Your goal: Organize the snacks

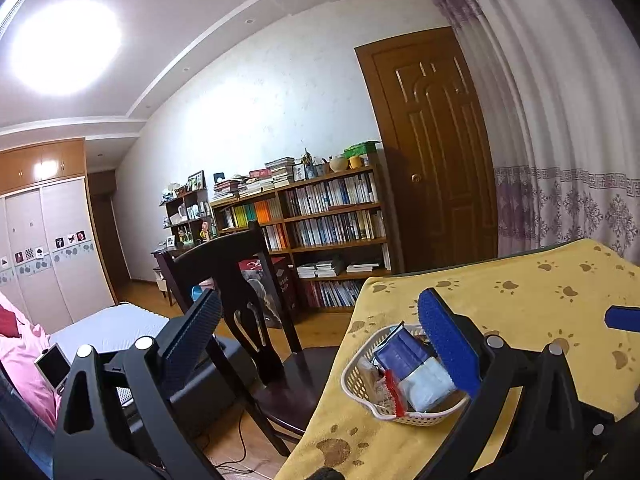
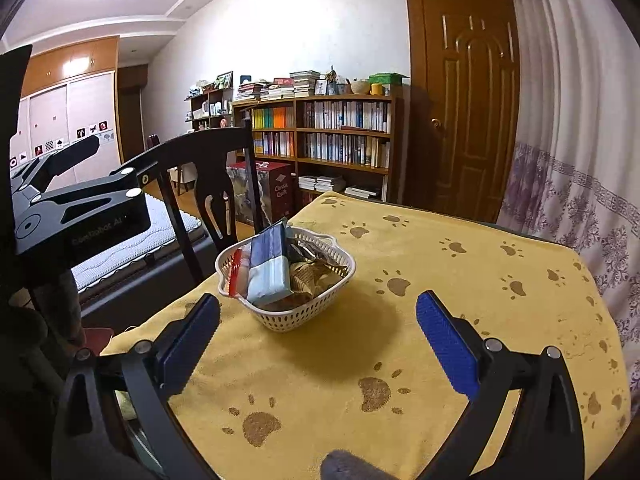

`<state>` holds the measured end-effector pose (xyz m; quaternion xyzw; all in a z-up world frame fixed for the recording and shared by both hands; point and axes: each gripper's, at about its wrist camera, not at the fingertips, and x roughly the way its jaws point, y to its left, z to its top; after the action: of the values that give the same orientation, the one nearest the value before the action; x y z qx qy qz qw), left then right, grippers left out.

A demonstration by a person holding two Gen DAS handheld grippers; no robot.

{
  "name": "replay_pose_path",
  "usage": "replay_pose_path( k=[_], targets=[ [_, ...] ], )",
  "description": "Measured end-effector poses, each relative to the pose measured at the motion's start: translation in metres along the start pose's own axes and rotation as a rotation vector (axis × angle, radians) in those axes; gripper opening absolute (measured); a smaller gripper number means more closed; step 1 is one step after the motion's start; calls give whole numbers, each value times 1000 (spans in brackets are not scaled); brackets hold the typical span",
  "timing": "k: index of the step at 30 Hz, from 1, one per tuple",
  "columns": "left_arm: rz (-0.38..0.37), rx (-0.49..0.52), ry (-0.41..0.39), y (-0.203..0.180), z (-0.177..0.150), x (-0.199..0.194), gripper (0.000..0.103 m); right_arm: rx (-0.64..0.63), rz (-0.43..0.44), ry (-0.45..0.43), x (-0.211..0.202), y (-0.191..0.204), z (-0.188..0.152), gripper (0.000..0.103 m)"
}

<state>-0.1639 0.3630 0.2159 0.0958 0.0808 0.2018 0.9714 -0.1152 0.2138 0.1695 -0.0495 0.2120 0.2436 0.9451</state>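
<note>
A white perforated basket (image 2: 308,314) (image 1: 360,384) stands on the yellow paw-print cloth near the table's left edge. It holds a blue-and-white packet (image 2: 268,268) (image 1: 416,368), a red-edged wrapper (image 2: 236,272) and brown-wrapped snacks (image 2: 316,276). My right gripper (image 2: 320,344) is open, low over the cloth just in front of the basket, nothing between its fingers. My left gripper (image 1: 320,344) is open too, raised beside the table; its right pad (image 1: 448,344) overlaps the basket's near side. In the right wrist view the left gripper (image 2: 76,184) hangs at the far left.
A dark wooden chair (image 2: 208,184) stands against the table's left side by the basket. The cloth-covered table (image 2: 460,288) stretches right and toward me. Behind are a bookshelf (image 2: 332,136), a brown door (image 2: 468,100), a curtain (image 2: 580,160) and a bed (image 1: 108,328).
</note>
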Motion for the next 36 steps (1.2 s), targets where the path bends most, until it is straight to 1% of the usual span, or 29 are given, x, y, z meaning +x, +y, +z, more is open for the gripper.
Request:
replay_pose_path(
  k=[5,14,22,27,36],
  targets=[
    [12,24,9,-1,-3,3,100,-5,-7,2,2,2,0,98],
    [24,52,34,-1,-9,13,100,-13,3,58,17,10,-5,98],
    [24,51,35,0,-10,14,100,-40,-40,43,18,15,-5,98],
    [24,52,37,0,-9,16,100,-85,-81,23,17,22,-7,98],
    [25,53,37,-1,-8,16,100,-99,-96,15,16,27,-8,98]
  ],
)
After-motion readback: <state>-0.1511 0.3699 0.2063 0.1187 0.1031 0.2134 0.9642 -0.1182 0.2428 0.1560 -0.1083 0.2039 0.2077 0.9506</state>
